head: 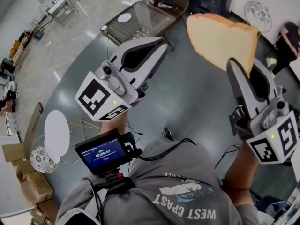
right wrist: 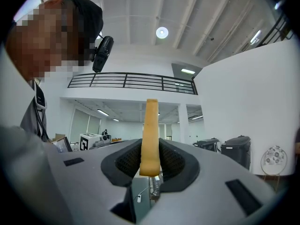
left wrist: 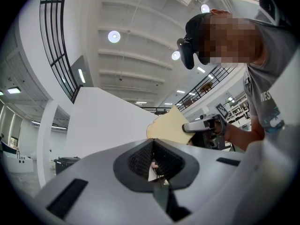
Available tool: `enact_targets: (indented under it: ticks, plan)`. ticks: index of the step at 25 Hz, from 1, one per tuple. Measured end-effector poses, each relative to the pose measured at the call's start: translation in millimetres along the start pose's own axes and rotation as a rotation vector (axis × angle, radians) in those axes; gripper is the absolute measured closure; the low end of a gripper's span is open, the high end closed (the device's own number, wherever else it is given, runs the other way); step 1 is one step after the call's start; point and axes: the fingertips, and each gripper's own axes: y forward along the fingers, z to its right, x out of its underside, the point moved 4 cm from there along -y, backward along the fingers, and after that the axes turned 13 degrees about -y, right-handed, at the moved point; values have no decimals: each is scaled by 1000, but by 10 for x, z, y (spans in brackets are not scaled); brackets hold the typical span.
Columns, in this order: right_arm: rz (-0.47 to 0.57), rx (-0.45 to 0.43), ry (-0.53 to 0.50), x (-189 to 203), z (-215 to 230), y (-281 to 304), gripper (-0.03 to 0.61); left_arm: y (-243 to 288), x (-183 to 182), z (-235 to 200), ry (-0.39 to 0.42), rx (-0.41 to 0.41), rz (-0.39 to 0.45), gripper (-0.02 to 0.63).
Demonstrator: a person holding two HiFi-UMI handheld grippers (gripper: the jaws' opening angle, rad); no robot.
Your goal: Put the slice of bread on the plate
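My right gripper [head: 236,65] is shut on a tan slice of bread [head: 220,39] and holds it high, at the top right of the head view. In the right gripper view the bread [right wrist: 150,135] stands on edge between the dark pads [right wrist: 129,162] of that gripper [right wrist: 150,156]. My left gripper [head: 161,45] is in the air to the left of the bread, its jaws together with nothing in them. The left gripper view shows its closed jaws [left wrist: 154,149], and beyond them the bread [left wrist: 171,128] in the right gripper [left wrist: 206,125]. A white round plate [head: 56,132] lies low at the far left.
A wire mesh rack [head: 140,20] with a small white disc [head: 124,18] stands ahead on the grey floor. Patterned plates sit at the lower left [head: 42,159] and the top right [head: 258,14]. Cardboard boxes [head: 28,182] line the left. A small screen [head: 101,153] hangs at my chest.
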Motion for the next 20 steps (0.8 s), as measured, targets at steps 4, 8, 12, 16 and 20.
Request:
enact_targets:
  ticks: [4, 8, 12, 16, 20]
  plan:
    - [2, -4, -1, 117, -23, 176, 489, -69, 107, -158, -3, 0, -14, 606]
    - [4, -19, 15, 157, 3, 229, 489, -79, 124, -198, -5, -13, -17, 606]
    - [7, -43, 15, 137, 183, 236, 489, 55, 110, -214, -2, -41, -12, 606]
    - [16, -88, 8, 185, 286, 340, 489, 104, 151, -274, 6, -80, -11, 606]
    - [31, -131, 28, 250, 908, 376, 489, 638, 189, -403, 24, -119, -16, 606]
